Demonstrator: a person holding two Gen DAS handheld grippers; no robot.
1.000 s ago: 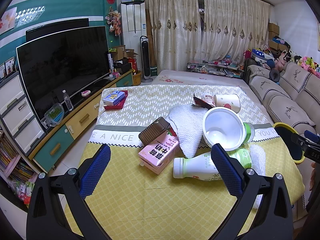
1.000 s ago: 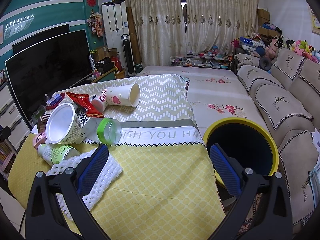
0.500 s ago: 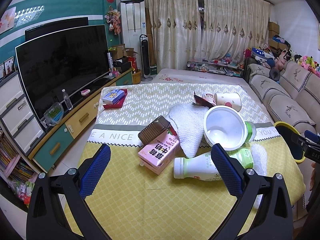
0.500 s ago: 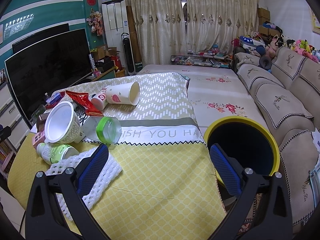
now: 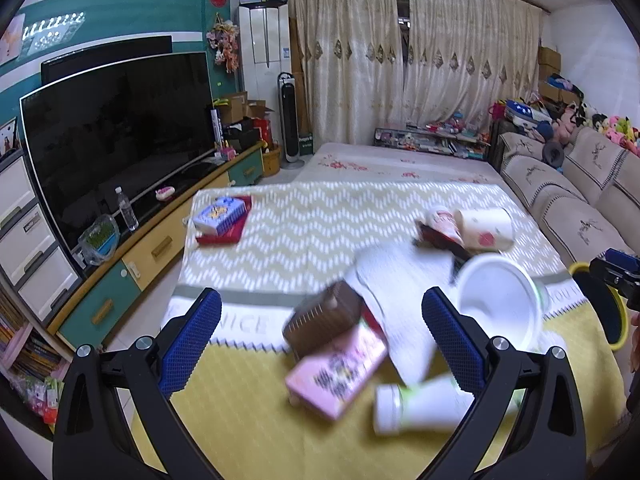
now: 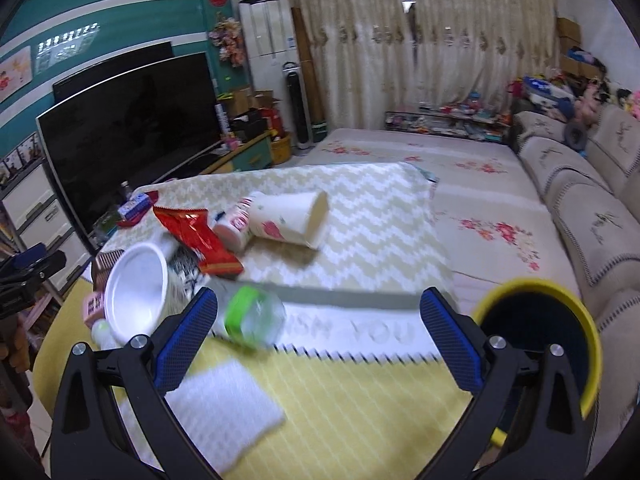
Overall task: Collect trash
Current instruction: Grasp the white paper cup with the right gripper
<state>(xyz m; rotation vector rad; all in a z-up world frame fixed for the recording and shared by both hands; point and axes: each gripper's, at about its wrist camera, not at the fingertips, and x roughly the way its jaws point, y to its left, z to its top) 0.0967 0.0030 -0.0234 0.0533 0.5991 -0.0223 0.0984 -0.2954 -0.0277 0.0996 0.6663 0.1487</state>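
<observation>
Trash lies on the yellow and white tablecloth (image 5: 248, 420). In the left wrist view I see a pink milk carton (image 5: 336, 372), a brown box (image 5: 324, 316), a white bottle (image 5: 420, 408), a white bowl (image 5: 500, 304) and a white cloth (image 5: 396, 284). My left gripper (image 5: 320, 344) is open above the carton. In the right wrist view a clear bottle with a green cap (image 6: 254, 316), a red wrapper (image 6: 196, 236), a paper cup (image 6: 292, 218) and the bowl (image 6: 138, 294) lie ahead. My right gripper (image 6: 318, 336) is open and empty. The yellow-rimmed bin (image 6: 540, 344) stands at the right.
A large TV (image 5: 116, 140) on a green and yellow cabinet (image 5: 132, 264) lines the left wall. A sofa (image 6: 592, 216) runs along the right. A blue box on a red book (image 5: 222, 218) lies at the table's far left. A white pad (image 6: 224, 408) lies near the right gripper.
Both grippers have moved forward and lower toward the trash, so the items look larger. Both stay open. The trash has not moved.
</observation>
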